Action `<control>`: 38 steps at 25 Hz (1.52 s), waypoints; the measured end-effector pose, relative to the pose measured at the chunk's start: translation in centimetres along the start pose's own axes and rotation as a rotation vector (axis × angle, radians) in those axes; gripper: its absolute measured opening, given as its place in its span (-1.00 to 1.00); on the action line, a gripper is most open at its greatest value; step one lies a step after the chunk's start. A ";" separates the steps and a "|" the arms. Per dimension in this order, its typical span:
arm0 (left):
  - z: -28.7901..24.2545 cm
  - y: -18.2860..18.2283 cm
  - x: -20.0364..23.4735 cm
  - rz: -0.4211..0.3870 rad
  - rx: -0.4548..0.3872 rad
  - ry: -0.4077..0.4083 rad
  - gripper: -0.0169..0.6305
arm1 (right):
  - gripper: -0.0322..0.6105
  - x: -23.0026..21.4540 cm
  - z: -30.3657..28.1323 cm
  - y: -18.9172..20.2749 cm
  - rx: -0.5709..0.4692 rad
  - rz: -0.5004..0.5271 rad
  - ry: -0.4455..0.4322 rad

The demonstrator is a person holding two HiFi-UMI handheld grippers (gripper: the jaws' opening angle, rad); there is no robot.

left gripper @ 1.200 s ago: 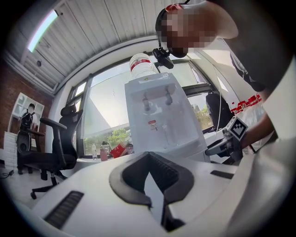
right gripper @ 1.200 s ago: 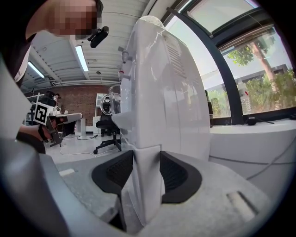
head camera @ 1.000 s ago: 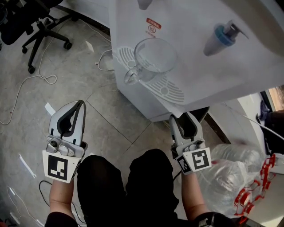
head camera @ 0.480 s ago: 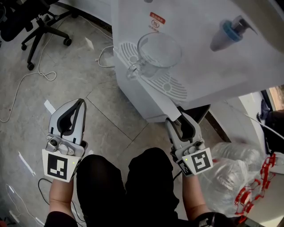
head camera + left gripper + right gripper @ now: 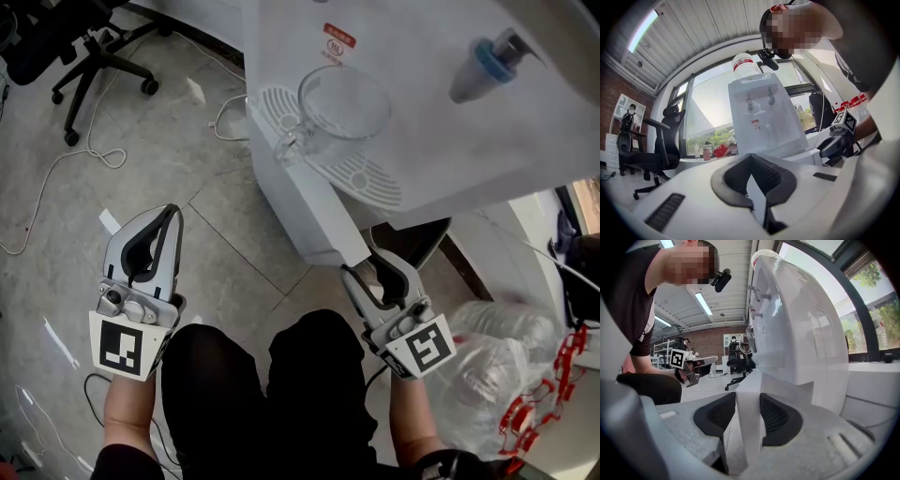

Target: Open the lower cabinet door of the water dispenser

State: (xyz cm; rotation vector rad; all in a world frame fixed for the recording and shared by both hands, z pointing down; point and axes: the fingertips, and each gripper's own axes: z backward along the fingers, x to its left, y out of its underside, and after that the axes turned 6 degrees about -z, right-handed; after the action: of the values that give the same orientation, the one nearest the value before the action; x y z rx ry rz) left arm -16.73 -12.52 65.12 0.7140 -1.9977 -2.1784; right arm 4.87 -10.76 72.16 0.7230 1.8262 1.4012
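Grippers number two, one in each hand. The left gripper (image 5: 171,217) hangs over bare floor (image 5: 220,220), its jaws closed tip to tip with nothing between them. The right gripper (image 5: 364,266) is clamped on the free edge of the door (image 5: 314,202); its own view shows the white panel pinched between both black pads.

One dispenser (image 5: 441,122) stands ahead, with one bottle (image 5: 483,61) on top and one glass jug (image 5: 342,103) on its grille. Its one lower door stands ajar, angled out from the cabinet's lower front toward the person, and a dark gap shows behind it.

One office chair (image 5: 89,42) sits well off to the left, with one white cable (image 5: 70,164) looping across the tiles near it. One crumpled plastic bag (image 5: 487,366) and one red chain (image 5: 539,398) lie just right of the right gripper.

Open tile lies between the left gripper and the dispenser. The person's knees sit just below both grippers.
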 end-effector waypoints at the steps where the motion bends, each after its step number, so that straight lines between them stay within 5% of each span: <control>1: -0.1 -0.1 0.0 0.005 -0.003 -0.002 -0.93 | -0.38 0.3 0.0 0.0 0.007 0.001 -0.013; 7: -0.7 -1.1 -0.3 -0.015 -0.045 -0.001 -0.93 | -0.44 1.6 0.7 -1.0 -0.051 -0.014 -0.087; 13: -0.3 -1.0 -0.5 -0.020 -0.031 -0.008 -0.93 | -0.89 2.4 0.7 -1.1 -0.061 0.043 -0.134; 27: 0.5 -0.9 0.1 -0.028 -0.028 -0.040 -0.93 | -0.89 6.4 -1.0 -0.6 -0.029 0.116 -0.326; 38: 1.0 -0.8 0.7 -0.038 -0.032 -0.061 -0.93 | -0.89 3.8 0.1 -0.4 -0.025 0.114 -0.262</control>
State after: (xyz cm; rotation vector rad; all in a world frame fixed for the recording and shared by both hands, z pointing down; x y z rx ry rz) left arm -17.59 -11.81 64.19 0.6954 -1.9879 -2.2748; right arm 2.71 -7.85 70.95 0.9621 1.5830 1.3286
